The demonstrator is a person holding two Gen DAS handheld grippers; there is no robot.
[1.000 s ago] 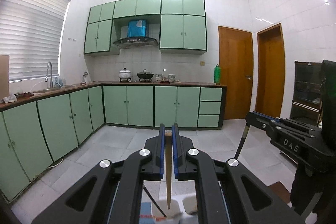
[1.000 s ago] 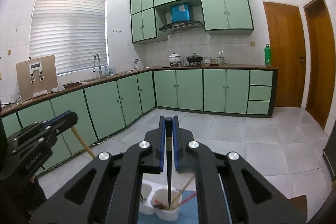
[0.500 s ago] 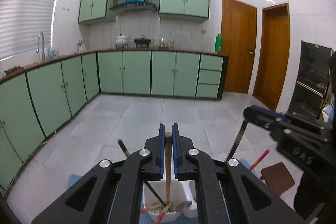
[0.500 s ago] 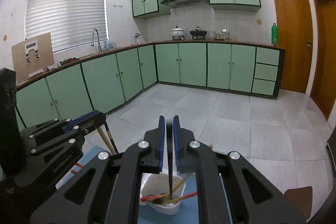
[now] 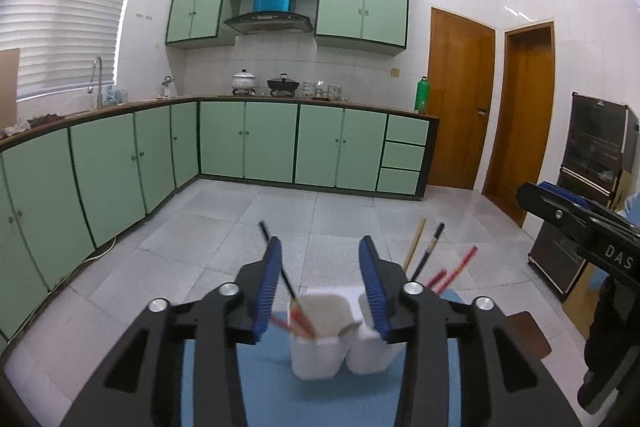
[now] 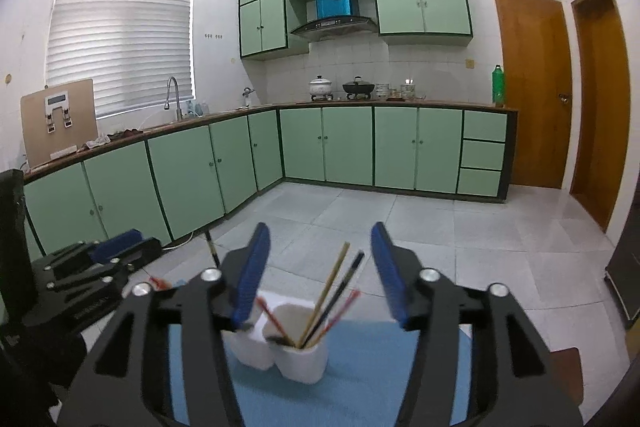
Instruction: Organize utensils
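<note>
Both the left gripper [image 5: 320, 283] and the right gripper [image 6: 316, 269] stand open and empty; chopsticks [image 6: 326, 301] already sit in the white holder [image 6: 300, 363]; the task seems nearly finished.

Two white cups [image 6: 280, 351], two tools [image 6: 316, 267], one blue mat [image 6: 360, 379], several chopsticks [image 6: 332, 291], exact count unclear

We are seeing two white holder cups [image 5: 318, 341] showing against a plain blue mat [image 5: 260, 383] under our left gripper [image 5: 320, 283], whose black frame is carrying blue pads [image 5: 267, 283]. Ahead of our right gripper [image 6: 318, 267], red [image 6: 340, 311], black [image 6: 344, 279] and tan chopsticks [image 6: 330, 285] are showing. Beyond both, mint-green cabinets [image 6: 348, 147] with dark green trim are showing.
</note>
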